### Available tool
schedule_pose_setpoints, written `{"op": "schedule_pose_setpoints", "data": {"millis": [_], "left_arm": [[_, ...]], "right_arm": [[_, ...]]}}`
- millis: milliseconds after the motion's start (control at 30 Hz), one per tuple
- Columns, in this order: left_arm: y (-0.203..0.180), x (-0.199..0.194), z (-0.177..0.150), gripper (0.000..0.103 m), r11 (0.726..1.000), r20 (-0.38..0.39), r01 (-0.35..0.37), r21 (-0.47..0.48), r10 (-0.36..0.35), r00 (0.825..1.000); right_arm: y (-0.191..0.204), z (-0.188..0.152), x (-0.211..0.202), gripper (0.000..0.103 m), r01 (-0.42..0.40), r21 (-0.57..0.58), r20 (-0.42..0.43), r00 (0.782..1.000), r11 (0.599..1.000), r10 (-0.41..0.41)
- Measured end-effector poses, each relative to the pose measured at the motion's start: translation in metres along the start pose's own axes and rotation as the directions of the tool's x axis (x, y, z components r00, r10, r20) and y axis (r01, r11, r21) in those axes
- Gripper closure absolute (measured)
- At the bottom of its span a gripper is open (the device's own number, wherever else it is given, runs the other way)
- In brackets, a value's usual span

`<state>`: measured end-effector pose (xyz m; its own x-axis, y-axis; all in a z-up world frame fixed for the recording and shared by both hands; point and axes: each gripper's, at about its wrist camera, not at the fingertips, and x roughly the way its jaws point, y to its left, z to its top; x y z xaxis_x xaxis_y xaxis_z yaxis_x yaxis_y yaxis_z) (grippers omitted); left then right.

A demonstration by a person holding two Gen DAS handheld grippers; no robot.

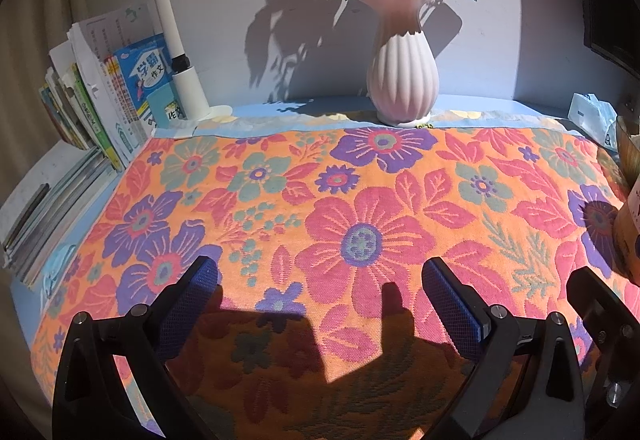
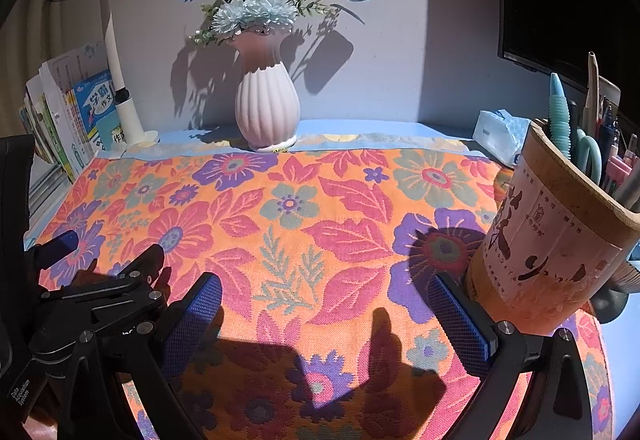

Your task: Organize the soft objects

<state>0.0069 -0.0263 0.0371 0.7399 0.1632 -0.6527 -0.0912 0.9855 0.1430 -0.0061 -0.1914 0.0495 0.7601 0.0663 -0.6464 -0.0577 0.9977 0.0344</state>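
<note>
An orange towel with pink, purple and teal flowers lies spread flat over the blue desk. My left gripper hovers open above its near middle, blue pads wide apart and nothing between them. My right gripper is also open over the towel's right part, its right finger close beside a wooden pen holder. The left gripper shows at the left of the right wrist view; part of the right gripper shows at the right edge of the left wrist view.
A pink ribbed vase of flowers stands at the back edge. Books and a white lamp stand back left. A tissue pack and the pen holder with scissors are on the right.
</note>
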Motion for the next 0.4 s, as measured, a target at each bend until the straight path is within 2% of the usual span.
{"op": "schedule_pose_setpoints", "data": {"millis": [400], "left_arm": [[0.0020, -0.0030, 0.0004, 0.001, 1.000, 0.020, 0.007, 0.004, -0.007, 1.000]], "right_arm": [[0.0009, -0.0007, 0.0007, 0.000, 0.000, -0.001, -0.001, 1.000, 1.000, 0.000]]}}
